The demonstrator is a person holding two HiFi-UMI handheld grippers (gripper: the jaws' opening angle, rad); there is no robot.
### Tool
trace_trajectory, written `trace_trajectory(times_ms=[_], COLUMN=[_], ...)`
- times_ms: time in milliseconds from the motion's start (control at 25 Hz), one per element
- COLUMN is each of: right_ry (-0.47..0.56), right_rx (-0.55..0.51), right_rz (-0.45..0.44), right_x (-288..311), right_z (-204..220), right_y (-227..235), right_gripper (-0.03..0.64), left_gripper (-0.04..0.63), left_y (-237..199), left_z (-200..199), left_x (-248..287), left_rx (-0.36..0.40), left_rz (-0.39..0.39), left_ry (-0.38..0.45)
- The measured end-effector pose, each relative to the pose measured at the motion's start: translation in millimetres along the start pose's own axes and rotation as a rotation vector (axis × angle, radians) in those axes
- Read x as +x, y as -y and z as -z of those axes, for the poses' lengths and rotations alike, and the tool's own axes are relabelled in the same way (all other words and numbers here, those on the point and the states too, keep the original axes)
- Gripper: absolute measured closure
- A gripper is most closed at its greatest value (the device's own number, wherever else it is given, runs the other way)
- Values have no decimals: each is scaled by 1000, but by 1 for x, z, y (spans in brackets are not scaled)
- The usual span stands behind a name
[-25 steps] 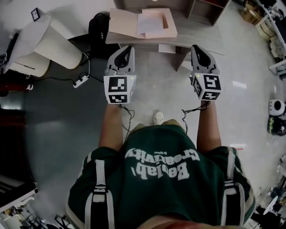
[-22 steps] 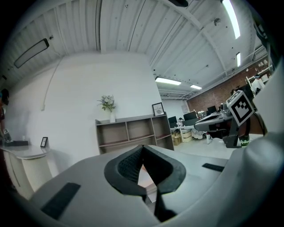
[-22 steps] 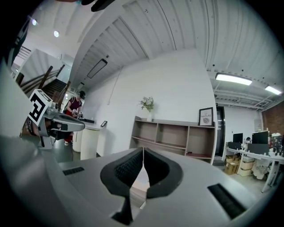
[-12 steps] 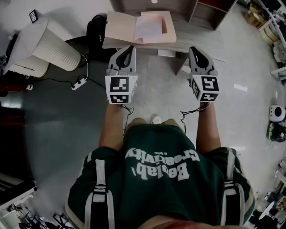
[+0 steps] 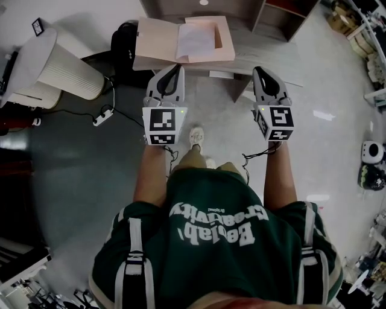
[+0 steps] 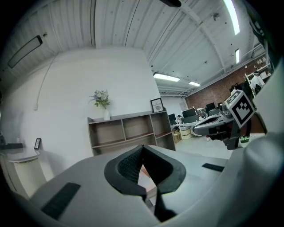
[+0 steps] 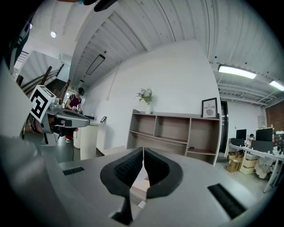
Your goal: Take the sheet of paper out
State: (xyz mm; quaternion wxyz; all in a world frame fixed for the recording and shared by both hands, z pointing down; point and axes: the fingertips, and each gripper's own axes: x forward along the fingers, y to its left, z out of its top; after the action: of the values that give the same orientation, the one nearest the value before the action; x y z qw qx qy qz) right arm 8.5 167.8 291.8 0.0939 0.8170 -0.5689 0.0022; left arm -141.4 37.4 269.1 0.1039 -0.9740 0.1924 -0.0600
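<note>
An open pale pink folder (image 5: 158,40) lies on a low grey table (image 5: 256,53) at the top of the head view. A white sheet of paper (image 5: 196,41) rests on its right half. My left gripper (image 5: 174,68) is held level just short of the table's near edge, below the folder, shut with nothing in it. My right gripper (image 5: 263,71) hovers at the table's near right corner, also shut and empty. In the left gripper view the left gripper (image 6: 142,148) has its pads together; in the right gripper view the right gripper (image 7: 143,153) looks the same.
A white ribbed cylinder (image 5: 60,67) stands at the left, a black bag (image 5: 123,39) beside the table, and a power strip (image 5: 100,114) with its cable on the floor. A brown shelf unit (image 5: 283,15) rises behind the table. The person's shoe (image 5: 195,137) steps forward.
The person has walked forward, and both grippers have moved closer to the table and folder. Both stay shut and empty.
</note>
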Motion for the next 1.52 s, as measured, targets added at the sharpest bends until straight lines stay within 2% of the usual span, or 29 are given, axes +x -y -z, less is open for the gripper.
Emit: trace_trajectory(times_ms=[200, 480, 760, 1040, 1520], right_ry=[-30, -43, -49, -64, -72], right_rx=[4, -14, -20, -7, -22], right_rz=[7, 3, 6, 7, 3], right_x=[38, 119, 206, 270, 336], right_z=[12, 9, -2, -1, 0], right_y=[8, 33, 55, 78, 80], right_gripper=[582, 581, 582, 581, 581], left_gripper=[577, 577, 577, 577, 577], left_y=[-16, -50, -86, -105, -143], left_z=[12, 26, 26, 28, 40], left_x=[36, 119, 201, 263, 320], left_rx=[-7, -35, 6, 34, 35], left_rz=[18, 45, 88, 131, 154], left_ry=[0, 4, 2, -5, -13])
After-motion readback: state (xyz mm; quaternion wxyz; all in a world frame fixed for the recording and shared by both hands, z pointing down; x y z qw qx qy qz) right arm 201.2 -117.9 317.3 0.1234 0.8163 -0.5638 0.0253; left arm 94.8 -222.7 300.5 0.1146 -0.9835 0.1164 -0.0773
